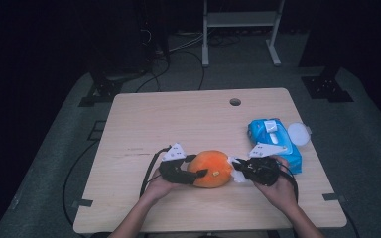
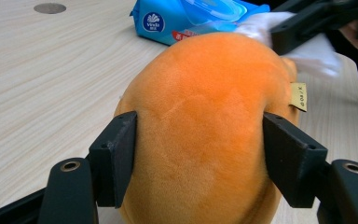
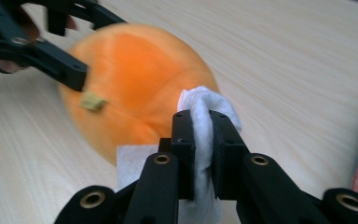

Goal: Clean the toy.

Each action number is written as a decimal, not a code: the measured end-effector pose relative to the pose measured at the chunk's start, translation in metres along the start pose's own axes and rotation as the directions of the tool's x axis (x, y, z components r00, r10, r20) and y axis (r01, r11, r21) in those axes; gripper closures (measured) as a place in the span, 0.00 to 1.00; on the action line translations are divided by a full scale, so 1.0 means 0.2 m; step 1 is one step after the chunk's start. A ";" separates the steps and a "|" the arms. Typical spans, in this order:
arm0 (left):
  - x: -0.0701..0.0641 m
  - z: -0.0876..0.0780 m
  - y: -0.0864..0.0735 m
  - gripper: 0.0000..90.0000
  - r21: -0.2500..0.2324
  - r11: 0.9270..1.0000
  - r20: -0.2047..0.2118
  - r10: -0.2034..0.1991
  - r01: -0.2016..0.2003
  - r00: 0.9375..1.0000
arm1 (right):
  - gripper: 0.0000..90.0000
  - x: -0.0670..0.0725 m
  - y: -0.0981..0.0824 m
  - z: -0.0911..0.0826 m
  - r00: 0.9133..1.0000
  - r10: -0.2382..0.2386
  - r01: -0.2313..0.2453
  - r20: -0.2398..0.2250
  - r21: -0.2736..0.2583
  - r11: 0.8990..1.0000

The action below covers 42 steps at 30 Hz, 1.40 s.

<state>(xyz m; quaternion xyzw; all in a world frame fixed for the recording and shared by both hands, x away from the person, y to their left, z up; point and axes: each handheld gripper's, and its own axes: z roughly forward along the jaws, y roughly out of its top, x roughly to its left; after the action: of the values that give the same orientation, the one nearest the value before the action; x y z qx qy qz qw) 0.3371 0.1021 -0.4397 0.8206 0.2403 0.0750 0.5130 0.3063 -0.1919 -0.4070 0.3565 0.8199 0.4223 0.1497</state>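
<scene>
At the near edge of the desk point(image 1: 129, 208) the person's forearms come in, one gripper in each hand. Left gripper point(image 1: 184, 174) has its jaws set on either side of the orange plush toy point(image 1: 211, 168), pads pressing into the soft sides, so the toy is pinned in place near the middle of the desk's near half. Right gripper point(image 1: 239, 169) is clamped tight on a folded white wipe point(image 3: 200, 121), and the wipe's bunched end sits against the toy's right flank. Judging from this, the step in hand is wiping the toy clean while the other gripper steadies it. Next, the wipe likely has to be drawn across the plush surface with light pressure, the left grip firm enough that the toy does not roll or slide. Farther back on the right lies a blue pack of wipes point(image 1: 274, 139) with a white round lid point(image 1: 298, 134) beside it, and beyond that a small hole point(image 1: 235, 102) in the desk
</scene>
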 end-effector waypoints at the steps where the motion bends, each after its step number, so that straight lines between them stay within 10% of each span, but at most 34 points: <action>1: 0.00 0.00 0.00 0.35 0.000 1.000 0.000 0.003 -0.003 1.000 | 0.90 0.00 0.00 0.00 1.000 0.010 -0.011 -0.012 -0.011 1.000; 7: -0.01 0.00 0.00 0.33 0.005 1.000 0.023 0.010 -0.010 1.000 | 0.89 0.09 0.06 -0.01 0.996 -0.033 0.029 -0.078 -0.047 0.998; 12: 0.01 -0.04 0.03 0.21 0.041 0.999 0.188 -0.008 0.000 0.982 | 0.89 0.05 0.03 0.00 0.997 -0.004 0.002 -0.077 -0.028 1.000; 19: 0.03 0.03 0.03 0.09 0.096 0.991 0.131 -0.108 0.096 0.985 | 0.89 0.04 0.03 -0.01 0.994 0.015 -0.018 -0.112 -0.019 1.000; 26: -0.05 0.01 0.11 0.39 -0.046 0.998 0.032 0.049 -0.047 0.998 | 0.90 0.08 0.06 -0.03 0.996 -0.013 0.007 -0.085 -0.071 0.997; 31: -0.05 0.05 0.07 0.36 0.023 0.994 0.014 0.105 -0.106 0.994 | 0.90 0.11 0.09 -0.01 0.996 -0.038 0.031 -0.082 -0.094 0.995; 42: 0.05 0.01 0.00 0.31 0.051 0.999 0.051 0.009 -0.012 0.999 | 0.90 -0.02 -0.01 0.04 0.998 0.049 -0.049 -0.034 -0.008 0.999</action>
<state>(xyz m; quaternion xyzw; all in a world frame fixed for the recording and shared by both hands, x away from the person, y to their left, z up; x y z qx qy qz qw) 0.3473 0.1055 -0.4428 0.8365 0.2248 0.0505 0.4971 0.3134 -0.1912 -0.4139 0.3686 0.8113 0.4356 0.1271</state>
